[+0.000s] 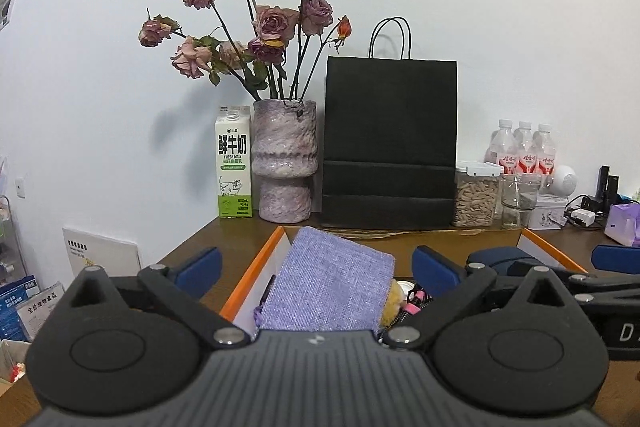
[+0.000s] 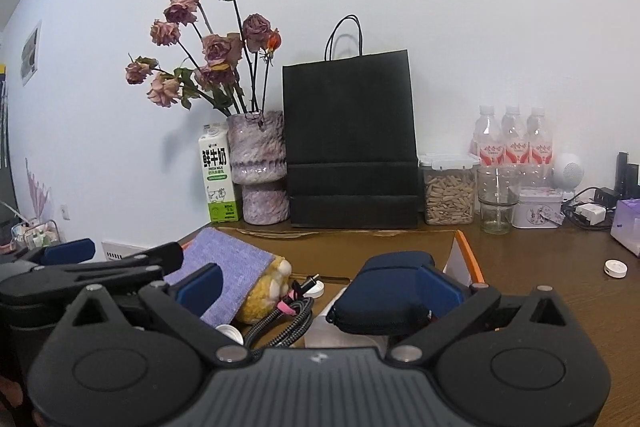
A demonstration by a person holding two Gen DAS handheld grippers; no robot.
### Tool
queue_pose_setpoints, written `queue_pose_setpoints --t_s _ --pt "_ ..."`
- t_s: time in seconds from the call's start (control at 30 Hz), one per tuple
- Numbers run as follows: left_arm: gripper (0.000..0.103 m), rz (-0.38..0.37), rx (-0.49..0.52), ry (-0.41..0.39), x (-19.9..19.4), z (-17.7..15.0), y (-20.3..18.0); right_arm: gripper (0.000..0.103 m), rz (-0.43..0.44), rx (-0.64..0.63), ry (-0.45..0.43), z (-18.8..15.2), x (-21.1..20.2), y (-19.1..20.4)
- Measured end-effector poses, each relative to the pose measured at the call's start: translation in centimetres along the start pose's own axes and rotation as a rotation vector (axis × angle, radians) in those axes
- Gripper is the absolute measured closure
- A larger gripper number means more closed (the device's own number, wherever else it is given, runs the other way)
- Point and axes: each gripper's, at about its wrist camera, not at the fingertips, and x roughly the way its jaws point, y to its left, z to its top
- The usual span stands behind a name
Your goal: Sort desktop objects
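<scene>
An orange-rimmed cardboard box (image 1: 256, 267) (image 2: 468, 255) sits on the brown desk and holds several items. A purple fabric pouch (image 1: 332, 283) (image 2: 228, 267) leans at its left end. Beside it are a yellow plush toy (image 2: 268, 291), braided cables (image 2: 288, 323) with a pink tie, and a navy zip case (image 2: 384, 299). My left gripper (image 1: 316, 269) hangs open over the pouch with nothing between its blue pads. My right gripper (image 2: 320, 287) is open too, over the cables; the navy case lies just inside its right finger (image 2: 438, 287), unpressed. Both grippers stand side by side.
Along the back wall stand a milk carton (image 1: 234, 167), a vase of dried roses (image 1: 285, 159), a black paper bag (image 1: 390, 143), a seed jar (image 2: 448, 191), a glass (image 2: 496, 203), three bottles (image 2: 514, 143) and a tin (image 2: 536, 211). A small white disc (image 2: 615, 269) lies at the right.
</scene>
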Motion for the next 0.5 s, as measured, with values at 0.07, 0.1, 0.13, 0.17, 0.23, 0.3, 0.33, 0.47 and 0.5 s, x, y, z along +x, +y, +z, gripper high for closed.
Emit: queue_pose_setpoints --t_s 0.07,0.1,0.13,0.17,0.23,0.3,0.33,0.47,0.5 --pt "0.000 -0.003 0.005 0.004 -0.1 -0.1 0.0 0.000 0.000 0.000 0.003 -0.2 -0.1 -0.1" --pt "0.000 -0.007 0.009 0.006 -0.1 -0.2 0.0 0.000 0.000 0.000 0.004 -0.2 -0.1 -0.1" --pt "0.000 -0.009 0.010 0.008 -0.2 -0.3 -0.1 0.000 0.000 -0.001 0.003 -0.3 -0.2 -0.1" --pt "0.000 -0.011 0.012 0.009 -0.3 -0.3 -0.1 0.000 0.000 -0.002 0.003 -0.4 -0.3 -0.1" --pt "0.000 -0.014 0.016 0.010 -0.5 -0.4 -0.2 0.000 0.004 -0.002 0.001 -0.5 -0.4 -0.2" --pt "0.000 -0.015 0.018 0.011 -0.8 -0.5 -0.2 0.000 0.010 0.000 -0.003 -0.7 -0.7 -0.3" --pt "0.000 -0.017 0.017 0.011 -0.9 -0.5 -0.3 0.000 0.012 0.003 -0.004 -0.8 -0.9 -0.3" --pt "0.000 -0.026 0.023 0.012 -1.6 -0.9 -0.4 0.000 0.010 0.001 -0.013 -1.2 -1.6 -0.4" --pt "0.000 -0.028 0.024 0.008 -1.9 -1.1 -0.4 0.000 0.007 -0.003 -0.016 -1.4 -1.9 -0.3"
